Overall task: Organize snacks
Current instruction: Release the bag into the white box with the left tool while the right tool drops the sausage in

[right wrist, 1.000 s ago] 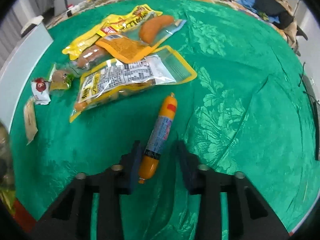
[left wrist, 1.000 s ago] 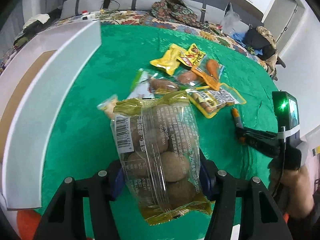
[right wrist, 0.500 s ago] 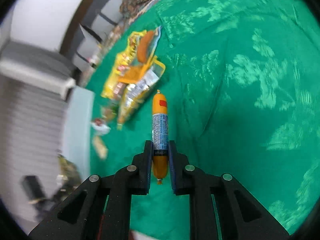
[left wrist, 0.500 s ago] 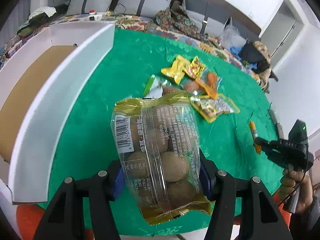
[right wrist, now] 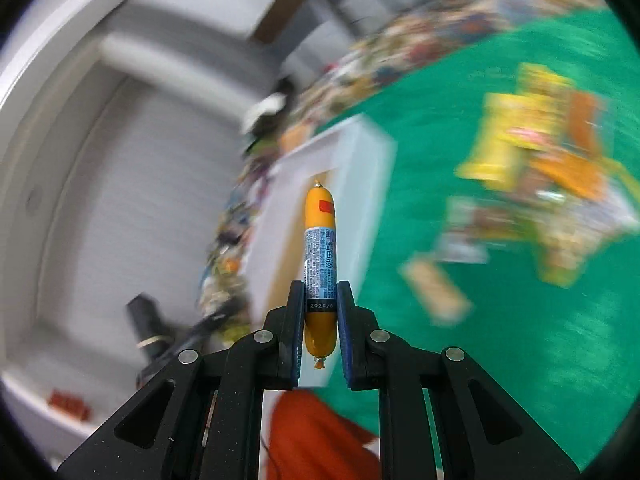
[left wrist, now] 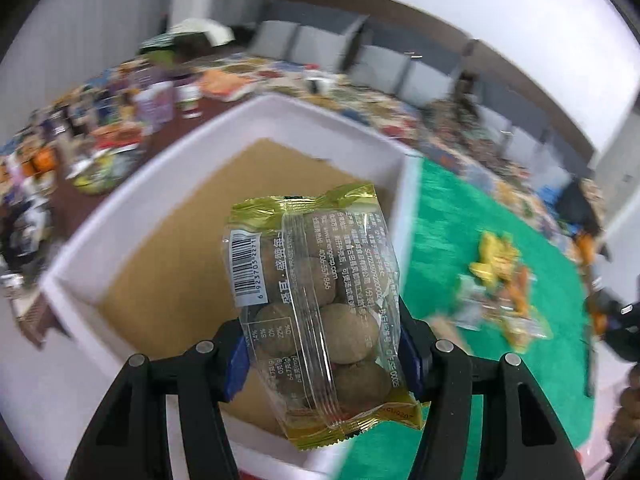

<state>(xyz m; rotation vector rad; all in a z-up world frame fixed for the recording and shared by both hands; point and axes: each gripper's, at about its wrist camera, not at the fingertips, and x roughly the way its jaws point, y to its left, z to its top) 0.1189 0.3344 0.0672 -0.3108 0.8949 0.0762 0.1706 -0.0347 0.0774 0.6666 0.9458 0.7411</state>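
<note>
My left gripper (left wrist: 322,346) is shut on a clear bag of round brown snacks (left wrist: 316,300) with gold ends and a barcode. It hangs above the near right corner of a white box (left wrist: 80,240) with a brown cardboard floor. My right gripper (right wrist: 319,304) is shut on an orange sausage stick (right wrist: 319,248) with a blue label, held upright in the air. Beyond it the white box (right wrist: 368,184) shows blurred at the edge of the green cloth (right wrist: 520,340). A pile of yellow and orange snack packets (right wrist: 552,168) lies on the cloth to the right.
The loose snack packets (left wrist: 500,292) lie on the green cloth (left wrist: 440,240) right of the box. A cluttered table of bottles and packets (left wrist: 120,128) stands behind the box. The other gripper and a hand (left wrist: 628,340) show at the right edge. An orange cloth (right wrist: 316,436) lies below.
Both grippers lifted and swung left toward the white box. The right gripper closed on the sausage stick and raised it off the cloth. The bag now hangs over the box instead of the cloth.
</note>
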